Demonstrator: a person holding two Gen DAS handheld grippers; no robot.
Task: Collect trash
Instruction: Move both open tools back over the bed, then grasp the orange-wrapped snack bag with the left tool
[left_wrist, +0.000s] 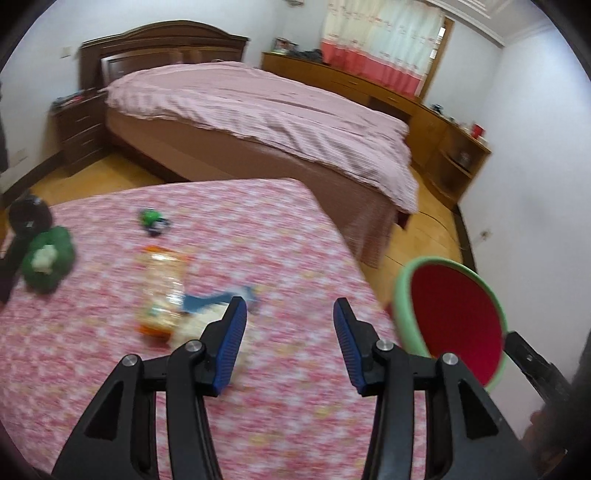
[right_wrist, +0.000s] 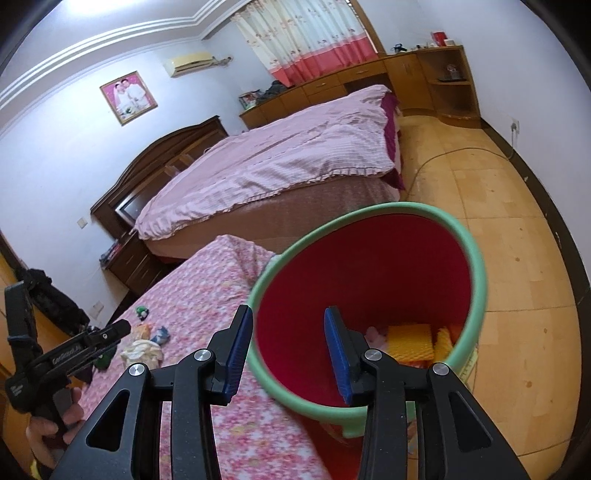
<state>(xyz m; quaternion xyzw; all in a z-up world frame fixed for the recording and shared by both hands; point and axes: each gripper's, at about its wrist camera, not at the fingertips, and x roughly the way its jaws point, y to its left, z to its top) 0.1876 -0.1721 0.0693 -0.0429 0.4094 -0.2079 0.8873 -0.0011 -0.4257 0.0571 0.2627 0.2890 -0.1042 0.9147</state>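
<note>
The left gripper (left_wrist: 290, 314) hangs over the pink flowered table (left_wrist: 295, 406) with its blue pads spread wide and nothing between them. Just past its left finger, at about eleven o'clock, lies a heap of trash: a crumpled white tissue (left_wrist: 192, 326), a blue scrap (left_wrist: 218, 299) and a clear orange-edged wrapper (left_wrist: 162, 284), all blurred. Farther off at ten o'clock sit a green plush toy (left_wrist: 46, 258) and a small green-and-dark object (left_wrist: 151, 220).

The right gripper (right_wrist: 288, 325) holds the red bin (right_wrist: 351, 277) with the green rim at the table's right edge. Its pads stand either side of the near wall, left pad outside, right pad inside; whether they pinch the rim I cannot tell. At the bin's bottom lie yellow ribbed pieces (right_wrist: 410, 341) and something pink (right_wrist: 375, 334). At nine o'clock in that view the left gripper reaches toward the same trash pile.

Beyond the table stands a bed (left_wrist: 258, 107) under a pink striped quilt, then wooden cabinets (left_wrist: 351, 79) and a red-and-white curtain (left_wrist: 373, 40).
</note>
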